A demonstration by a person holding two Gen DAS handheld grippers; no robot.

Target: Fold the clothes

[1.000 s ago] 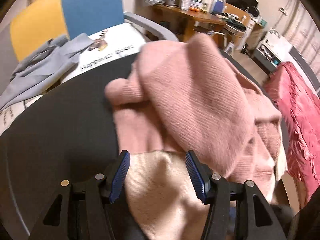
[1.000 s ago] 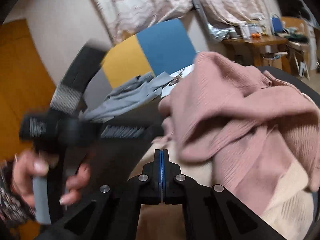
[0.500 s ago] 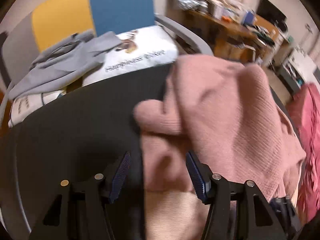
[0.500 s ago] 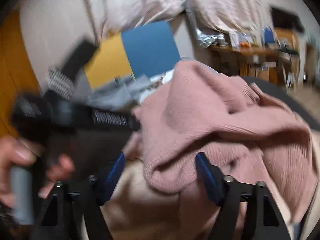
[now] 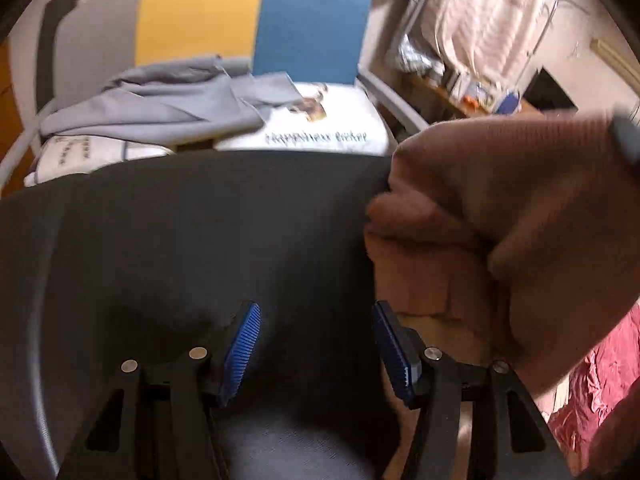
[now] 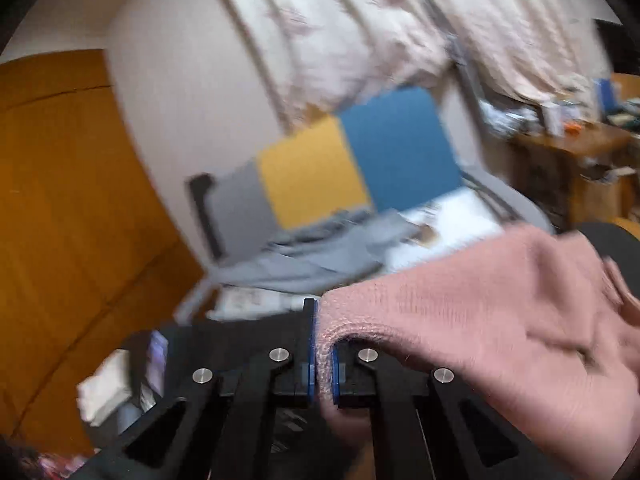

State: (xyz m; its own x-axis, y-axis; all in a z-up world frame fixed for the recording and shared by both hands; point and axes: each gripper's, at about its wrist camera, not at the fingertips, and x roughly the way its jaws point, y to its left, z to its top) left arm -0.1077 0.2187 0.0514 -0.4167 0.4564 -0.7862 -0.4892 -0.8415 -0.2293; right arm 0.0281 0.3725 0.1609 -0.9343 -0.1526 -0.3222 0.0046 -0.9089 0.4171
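A pink knitted sweater (image 5: 520, 208) lies bunched at the right of the dark round table (image 5: 200, 232), over a cream garment (image 5: 448, 332). My left gripper (image 5: 316, 312) is open above bare tabletop, with nothing between its blue pads; the sweater's edge is just beyond its right finger. In the right wrist view, my right gripper (image 6: 321, 340) is closing, its jaws pinching a fold of the pink sweater (image 6: 480, 320), which drapes away to the right, lifted off the table.
Behind the table stands a chair with a yellow and blue back (image 5: 256, 20), holding a crumpled grey garment (image 5: 160, 104) and a white printed cushion (image 5: 320, 128). A red cloth (image 5: 592, 392) lies low at the right. An orange wooden wall (image 6: 60, 200) is on the left.
The left gripper slid left, off the garments and over bare table. The right gripper opened around a fold of the pink sweater, then shut on it and rose.
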